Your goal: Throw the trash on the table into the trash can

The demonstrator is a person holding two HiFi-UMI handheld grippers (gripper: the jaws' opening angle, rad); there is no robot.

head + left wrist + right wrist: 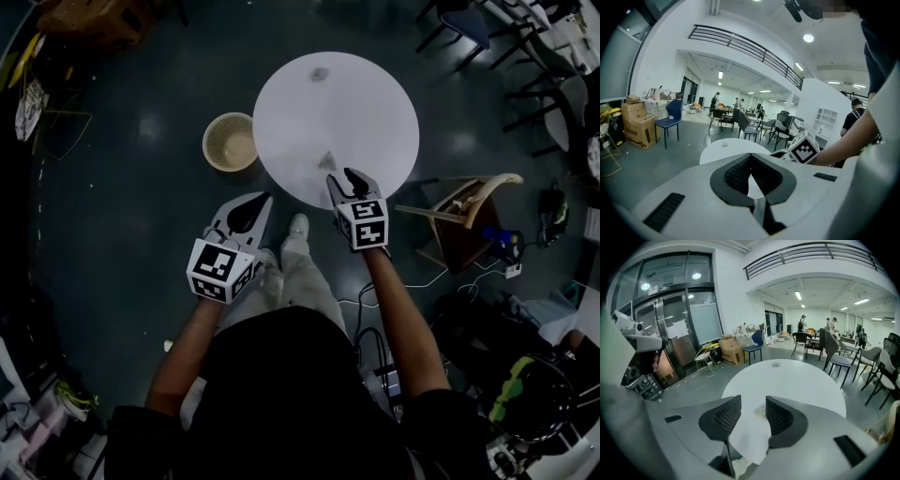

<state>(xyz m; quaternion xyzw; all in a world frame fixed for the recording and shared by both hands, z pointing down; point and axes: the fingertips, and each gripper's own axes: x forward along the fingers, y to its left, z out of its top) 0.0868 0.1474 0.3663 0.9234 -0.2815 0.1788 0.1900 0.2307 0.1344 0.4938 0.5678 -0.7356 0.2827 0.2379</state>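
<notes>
Done: nothing, 2 scraps lie on table (375, 103)
Right gripper (342, 175): jaws apart, near scrap (328, 161) just ahead
Far scrap (320, 73): well beyond
Left gripper (255, 202): jaws together, empty

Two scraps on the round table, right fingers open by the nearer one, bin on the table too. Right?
No. The bin stands on the floor beside the table, not on it; the head view shows this. The rest holds: nearer scrap, farther scrap, open right gripper.

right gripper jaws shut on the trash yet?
No, the right gripper has its jaws apart, and the small trash piece lies on the white table beyond them.
</notes>
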